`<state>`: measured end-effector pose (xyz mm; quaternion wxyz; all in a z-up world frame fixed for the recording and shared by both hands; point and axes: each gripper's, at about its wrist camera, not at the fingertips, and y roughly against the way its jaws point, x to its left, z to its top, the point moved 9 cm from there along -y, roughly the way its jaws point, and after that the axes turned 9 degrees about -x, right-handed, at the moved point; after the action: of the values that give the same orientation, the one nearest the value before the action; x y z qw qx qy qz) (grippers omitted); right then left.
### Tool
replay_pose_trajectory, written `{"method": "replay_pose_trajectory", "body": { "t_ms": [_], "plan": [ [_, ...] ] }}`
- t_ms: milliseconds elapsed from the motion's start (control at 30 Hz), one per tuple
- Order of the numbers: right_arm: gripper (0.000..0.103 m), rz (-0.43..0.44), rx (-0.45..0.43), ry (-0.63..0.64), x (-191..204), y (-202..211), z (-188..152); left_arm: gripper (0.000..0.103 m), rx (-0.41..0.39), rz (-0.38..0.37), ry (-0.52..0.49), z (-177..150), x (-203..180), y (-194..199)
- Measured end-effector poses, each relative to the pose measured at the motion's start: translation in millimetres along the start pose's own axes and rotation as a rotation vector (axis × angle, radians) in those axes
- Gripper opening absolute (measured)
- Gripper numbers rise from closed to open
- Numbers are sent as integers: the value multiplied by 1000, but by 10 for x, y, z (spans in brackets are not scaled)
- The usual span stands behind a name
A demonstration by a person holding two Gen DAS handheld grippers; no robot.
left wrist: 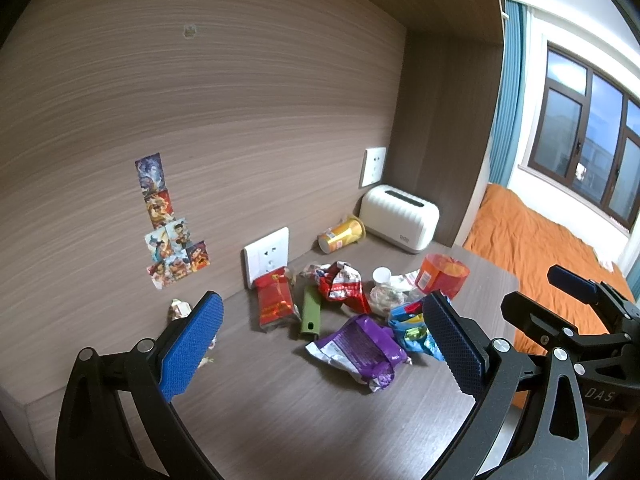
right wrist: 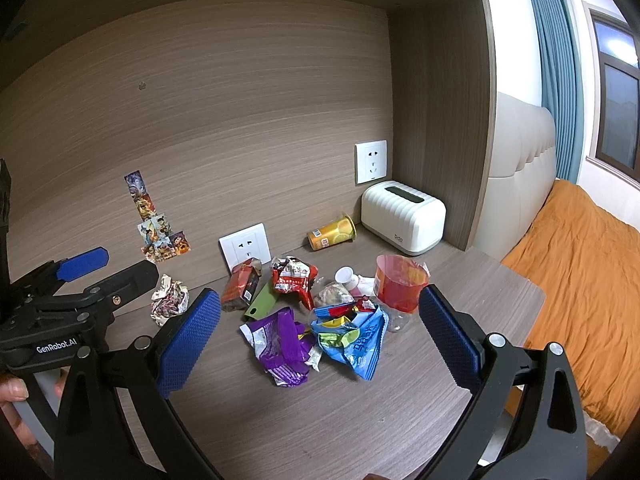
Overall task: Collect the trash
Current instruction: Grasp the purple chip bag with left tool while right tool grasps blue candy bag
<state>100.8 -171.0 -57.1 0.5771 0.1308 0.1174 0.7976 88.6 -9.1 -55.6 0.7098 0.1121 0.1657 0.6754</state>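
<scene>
Trash lies heaped on the wooden desk [right wrist: 304, 420]: a purple wrapper [right wrist: 280, 344] [left wrist: 356, 350], a blue snack bag [right wrist: 352, 336] [left wrist: 412, 328], a crumpled red bag [right wrist: 292, 278] [left wrist: 344, 286], a red packet [left wrist: 274, 302] [right wrist: 240, 286], a green sleeve [left wrist: 310, 314] [right wrist: 262, 302], a red-orange cup [right wrist: 400, 282] [left wrist: 442, 274], a small white cup [right wrist: 344, 276] and a tipped yellow cup [right wrist: 332, 234] [left wrist: 342, 236]. A crumpled paper ball [right wrist: 170, 300] sits apart at the left. My left gripper [left wrist: 322, 340] and right gripper [right wrist: 320, 334] hover open above the pile, holding nothing.
A white ribbed toaster-like box [right wrist: 402, 218] stands in the back right corner. Wall sockets [right wrist: 244, 246] and stickers [right wrist: 158, 224] are on the wooden back panel. To the right of the desk edge lies a bed with an orange cover [right wrist: 580, 280]. A hand [right wrist: 14, 396] holds the left gripper.
</scene>
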Motion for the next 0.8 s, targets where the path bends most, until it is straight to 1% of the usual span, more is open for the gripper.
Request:
{"method": "replay_pose_trajectory", "body": {
  "t_ms": [200, 367, 567, 667, 700, 800],
  "plan": [
    [99, -1, 4, -3, -17, -19, -17, 98, 1, -2, -3, -18, -29, -10],
    [99, -3, 15, -14, -56, -55, -62, 98, 14, -13, -5, -98, -86, -58],
    [99, -29, 54, -16, -188, -258, -239, 98, 24, -44, -11, -234, -143, -277],
    [99, -52, 85, -27, -298, -395, -352, 98, 63, -77, -7, -402, -179, -497],
    [99, -62, 99, -36, -349, -459, -409, 98, 88, -94, -11, -503, -211, -599],
    [99, -84, 129, -57, -477, -592, -527, 98, 135, -112, -41, -698, -277, -779]
  ]
}}
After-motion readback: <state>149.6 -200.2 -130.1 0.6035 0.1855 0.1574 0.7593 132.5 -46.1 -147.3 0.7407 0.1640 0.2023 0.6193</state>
